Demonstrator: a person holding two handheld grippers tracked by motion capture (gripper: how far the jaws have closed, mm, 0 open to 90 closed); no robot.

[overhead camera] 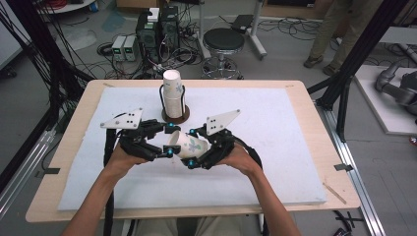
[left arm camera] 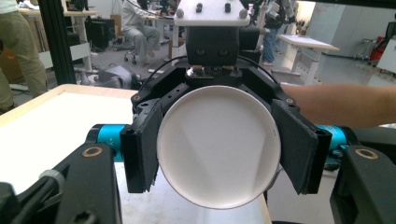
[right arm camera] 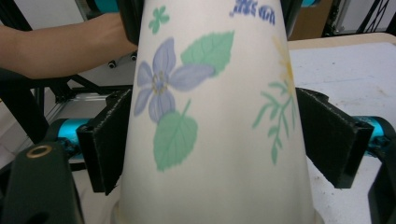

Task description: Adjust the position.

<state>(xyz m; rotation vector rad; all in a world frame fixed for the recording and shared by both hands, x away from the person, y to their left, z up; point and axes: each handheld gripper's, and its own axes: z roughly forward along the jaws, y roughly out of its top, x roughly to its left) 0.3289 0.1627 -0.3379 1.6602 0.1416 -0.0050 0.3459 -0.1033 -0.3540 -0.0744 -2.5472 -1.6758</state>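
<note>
white padding is covering the wooden worktop (overhead camera: 300, 93), with cables, grey boxes and a black stool (overhead camera: 223, 42) sitting on the floor beyond it. a stack of paper cups (overhead camera: 172, 93) is standing upright in a wire holder on a round brown base, at the far middle of the worktop; every place below is told from this stack.

just nearer the person than the stack, a single flowered paper cup (overhead camera: 189, 145) is lying on its side in the air, gripped between both tools. the right claw (overhead camera: 195, 147) is clamping on the cup's wall, its black pads pressing the printed sides near the wide rim in the right gripper view (right arm camera: 219, 121). the left claw (overhead camera: 168, 140) is sitting at the cup's other end, to the stack's near left; in the left gripper view the cup's white round end (left arm camera: 219, 147) is facing the camera, and this claw's own jaws are standing apart, low at the frame's corners, not touching the cup. the person's hands are holding both tools close together, in front of the stack.
</note>
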